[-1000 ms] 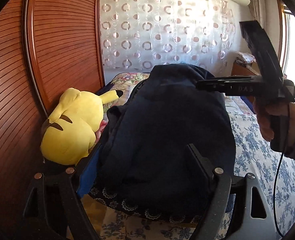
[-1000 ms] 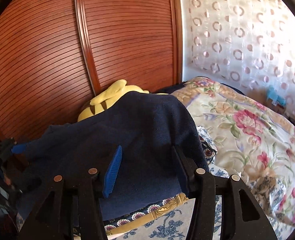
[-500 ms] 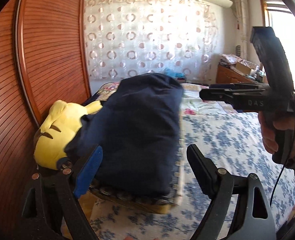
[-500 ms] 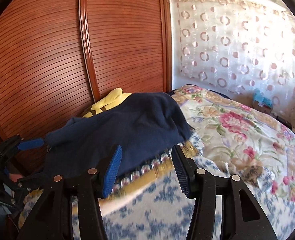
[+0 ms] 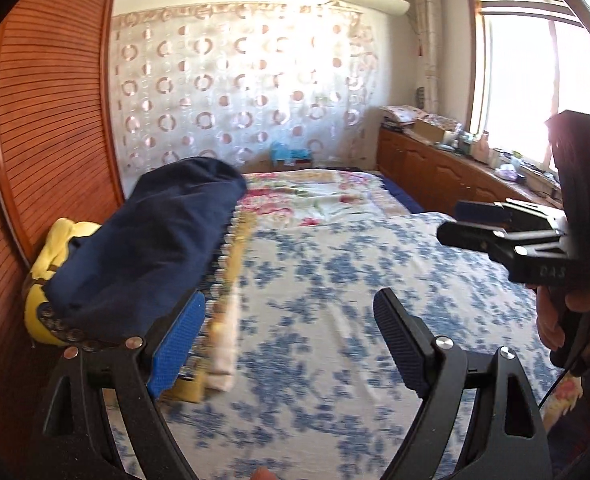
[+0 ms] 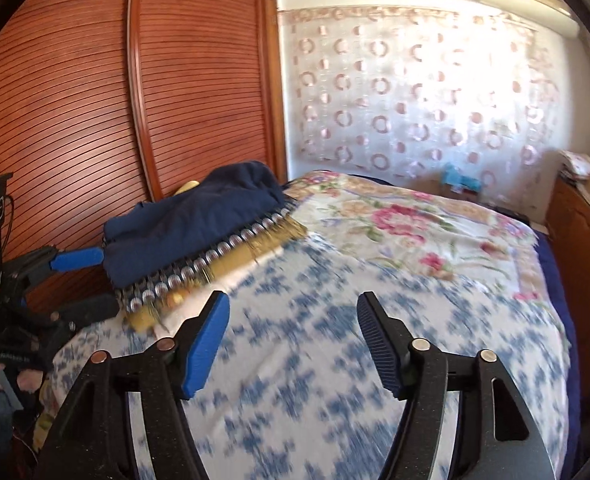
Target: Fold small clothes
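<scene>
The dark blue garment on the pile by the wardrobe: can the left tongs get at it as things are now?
Probably yes. The left tongs stand open and empty beside the dark blue garment, which lies on top of the pile with nothing over it. The right tongs are off to the side.

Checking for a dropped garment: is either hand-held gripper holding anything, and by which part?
Nothing is held: left hand-held gripper and right hand-held gripper are both open and empty.

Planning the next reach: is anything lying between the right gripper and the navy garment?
Nothing visible. Only bare blue-floral bedspread lies between the open right gripper and the navy garment, which rests on a folded pile at the bed's edge.
</scene>
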The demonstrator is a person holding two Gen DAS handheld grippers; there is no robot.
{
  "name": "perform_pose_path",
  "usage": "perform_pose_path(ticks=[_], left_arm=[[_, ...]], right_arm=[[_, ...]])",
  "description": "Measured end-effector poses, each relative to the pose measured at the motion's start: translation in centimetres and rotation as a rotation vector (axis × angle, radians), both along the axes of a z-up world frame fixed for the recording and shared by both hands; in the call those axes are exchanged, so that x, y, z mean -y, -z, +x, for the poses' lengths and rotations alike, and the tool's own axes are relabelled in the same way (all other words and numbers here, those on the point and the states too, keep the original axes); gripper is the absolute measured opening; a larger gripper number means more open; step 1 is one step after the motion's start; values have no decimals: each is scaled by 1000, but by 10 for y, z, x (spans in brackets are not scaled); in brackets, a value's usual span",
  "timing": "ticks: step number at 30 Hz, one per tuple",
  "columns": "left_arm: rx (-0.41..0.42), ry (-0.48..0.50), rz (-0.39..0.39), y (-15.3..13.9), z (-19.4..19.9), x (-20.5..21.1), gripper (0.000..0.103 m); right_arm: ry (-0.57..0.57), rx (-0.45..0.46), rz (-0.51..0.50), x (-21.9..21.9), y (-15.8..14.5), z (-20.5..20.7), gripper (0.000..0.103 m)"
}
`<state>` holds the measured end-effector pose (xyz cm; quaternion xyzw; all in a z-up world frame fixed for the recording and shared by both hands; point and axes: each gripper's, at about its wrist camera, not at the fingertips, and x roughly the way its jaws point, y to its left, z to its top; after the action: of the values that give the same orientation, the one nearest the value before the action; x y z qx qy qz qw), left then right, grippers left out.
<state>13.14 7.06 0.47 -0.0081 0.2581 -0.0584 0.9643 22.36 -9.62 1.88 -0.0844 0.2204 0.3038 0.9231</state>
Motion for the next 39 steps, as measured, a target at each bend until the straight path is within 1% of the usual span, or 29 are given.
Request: perform_pose_path(ticks=[4, 8, 11, 16, 21, 27, 31, 36, 39], left_arm=[[8, 25, 9, -5, -8, 23, 86], [19, 43, -1, -11, -18, 37, 86], [28, 47, 1, -15, -27, 45, 86], [50, 36, 12, -29, -37, 55, 86], [76, 25, 2, -45, -47, 58, 86], [93, -21, 20, -56, -51, 61, 86], [103, -32, 23, -61, -54, 63, 86], [116, -35, 17, -64, -58, 63, 86], [121, -39, 19, -63, -59, 64, 86]], right_arm=[[63, 5, 4, 29, 1, -35, 77], [121, 16, 19, 51, 0, -71, 78], [157, 19, 52, 67, -6, -97, 78], [197, 42, 76, 82, -14, -132, 78], [233, 68, 102, 92, -26, -160, 80], [296, 117, 119, 96, -33, -185, 82], [346, 155, 110, 95, -35, -197, 82], [348, 166, 114, 96, -33, -207, 82], [348, 162, 115, 93, -27, -198, 82]])
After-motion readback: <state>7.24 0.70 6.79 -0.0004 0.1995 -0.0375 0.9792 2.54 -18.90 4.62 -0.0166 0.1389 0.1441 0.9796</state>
